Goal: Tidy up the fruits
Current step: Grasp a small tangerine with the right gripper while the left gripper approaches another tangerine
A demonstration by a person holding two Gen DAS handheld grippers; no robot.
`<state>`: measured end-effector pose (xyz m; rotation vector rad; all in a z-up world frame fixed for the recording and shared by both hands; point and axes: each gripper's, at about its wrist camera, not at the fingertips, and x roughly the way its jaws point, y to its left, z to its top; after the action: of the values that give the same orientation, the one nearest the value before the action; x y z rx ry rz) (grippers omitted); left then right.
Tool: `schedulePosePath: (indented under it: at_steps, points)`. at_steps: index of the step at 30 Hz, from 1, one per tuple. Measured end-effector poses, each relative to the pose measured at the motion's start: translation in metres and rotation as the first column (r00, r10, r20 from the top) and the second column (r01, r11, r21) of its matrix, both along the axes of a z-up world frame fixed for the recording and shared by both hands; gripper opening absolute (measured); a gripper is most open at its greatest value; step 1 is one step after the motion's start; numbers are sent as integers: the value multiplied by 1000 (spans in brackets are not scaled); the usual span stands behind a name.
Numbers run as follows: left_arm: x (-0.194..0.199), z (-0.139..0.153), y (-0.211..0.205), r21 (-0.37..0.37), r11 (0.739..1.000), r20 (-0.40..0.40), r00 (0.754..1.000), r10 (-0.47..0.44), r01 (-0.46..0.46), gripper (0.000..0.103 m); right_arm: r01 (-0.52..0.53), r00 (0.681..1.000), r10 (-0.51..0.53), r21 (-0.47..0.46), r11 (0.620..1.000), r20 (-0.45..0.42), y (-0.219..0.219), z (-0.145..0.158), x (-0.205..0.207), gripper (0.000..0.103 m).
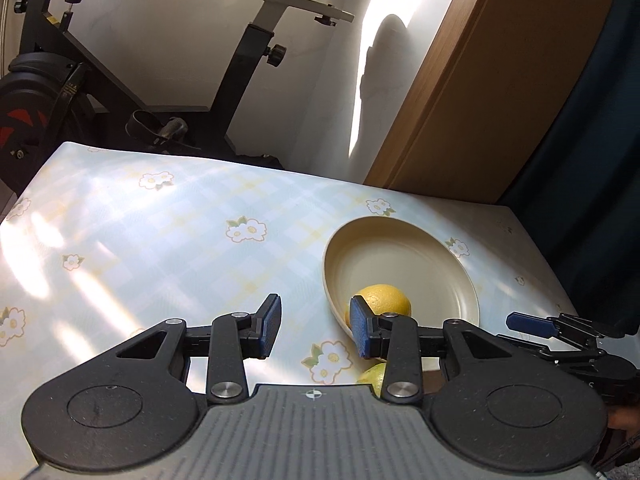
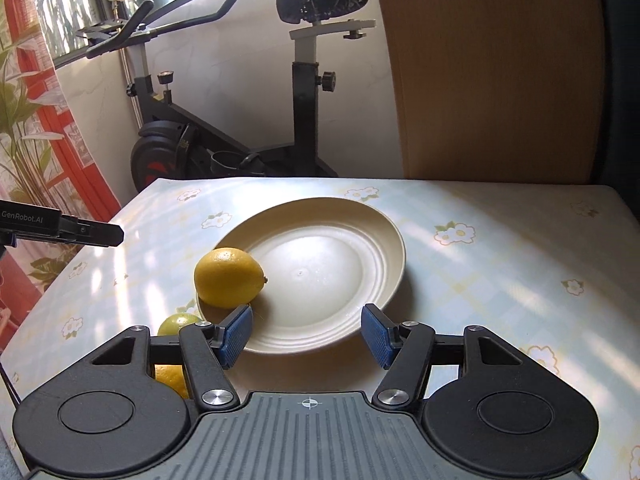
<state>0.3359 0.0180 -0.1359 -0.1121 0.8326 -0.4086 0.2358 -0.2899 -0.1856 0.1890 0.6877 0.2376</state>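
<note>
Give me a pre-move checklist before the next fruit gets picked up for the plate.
1. Left gripper empty, jaws apart: ok.
2. Right gripper empty, jaws apart: ok.
3. Plate has free room: ok.
4. Lemon settled on the plate: not ok, it sits on the rim.
5. Green fruit on the table beside the plate within reach: ok, though partly hidden by the right gripper.
6. Orange-yellow fruit identified: cannot tell, mostly hidden.

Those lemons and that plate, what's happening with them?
A person holds two grippers over the table to sort fruit. One lemon already sits at the edge of the cream plate. A greenish fruit and another yellow one wait on the table beside the plate. The left gripper and the right gripper are both open and empty.
</note>
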Motion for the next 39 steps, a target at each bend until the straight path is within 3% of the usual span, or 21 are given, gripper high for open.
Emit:
schedulePosePath:
  at_steps: [10, 22, 39]
  points:
    - [-40, 1, 7, 25, 1000, 29, 1000, 4, -5, 40, -7, 1000, 7, -15, 1000, -18, 2, -4, -40, 54]
    - [-65, -3, 6, -9, 999, 30, 999, 37, -37, 40, -24, 993, 17, -61, 998, -113, -3, -22, -82, 40]
    - [-77, -9, 8, -16, 998, -2, 998, 63, -63, 40, -157, 978, 137, -125, 980, -156, 16, -26, -93, 39]
